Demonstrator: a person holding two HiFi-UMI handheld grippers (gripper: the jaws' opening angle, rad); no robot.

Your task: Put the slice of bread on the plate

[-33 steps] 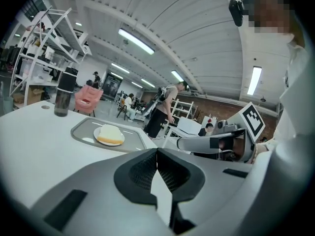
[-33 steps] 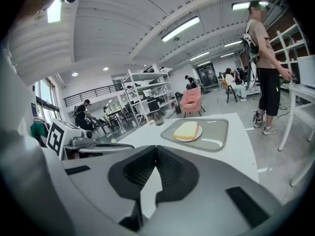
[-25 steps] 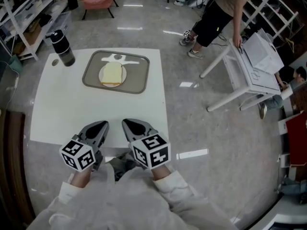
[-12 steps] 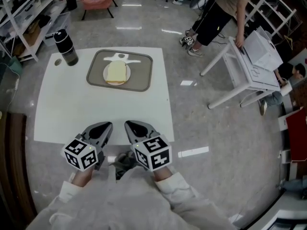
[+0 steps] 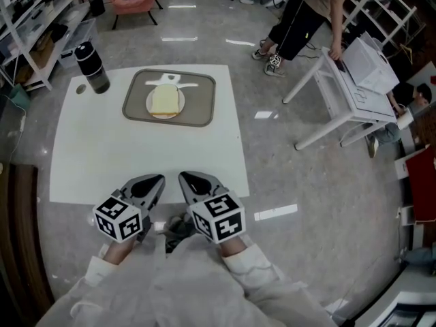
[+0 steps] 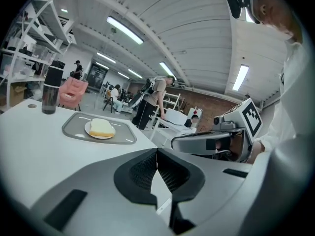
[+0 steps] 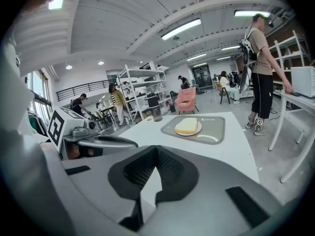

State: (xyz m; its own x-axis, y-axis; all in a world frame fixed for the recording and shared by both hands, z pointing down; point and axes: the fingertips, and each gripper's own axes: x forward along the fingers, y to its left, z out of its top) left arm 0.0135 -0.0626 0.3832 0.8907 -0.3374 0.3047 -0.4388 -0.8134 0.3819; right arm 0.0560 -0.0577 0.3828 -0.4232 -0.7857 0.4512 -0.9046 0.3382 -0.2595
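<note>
Items being counted at one desk (image 5: 136, 155)
One tray (image 5: 204, 101), one plate (image 5: 149, 105), one slice of bread (image 5: 165, 101), one flask (image 5: 91, 67) and two tools, left tool (image 5: 153, 180) and right tool (image 5: 187, 178), are being shown.

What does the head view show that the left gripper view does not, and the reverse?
Only the head view: the cube on the left hand-held gripper, and the outline of the whole table. Only the left gripper view: ceiling lights, and that gripper's jaws, shut on nothing. Both: the bread on its plate in the tray, the bottle, the right hand-held gripper.
</note>
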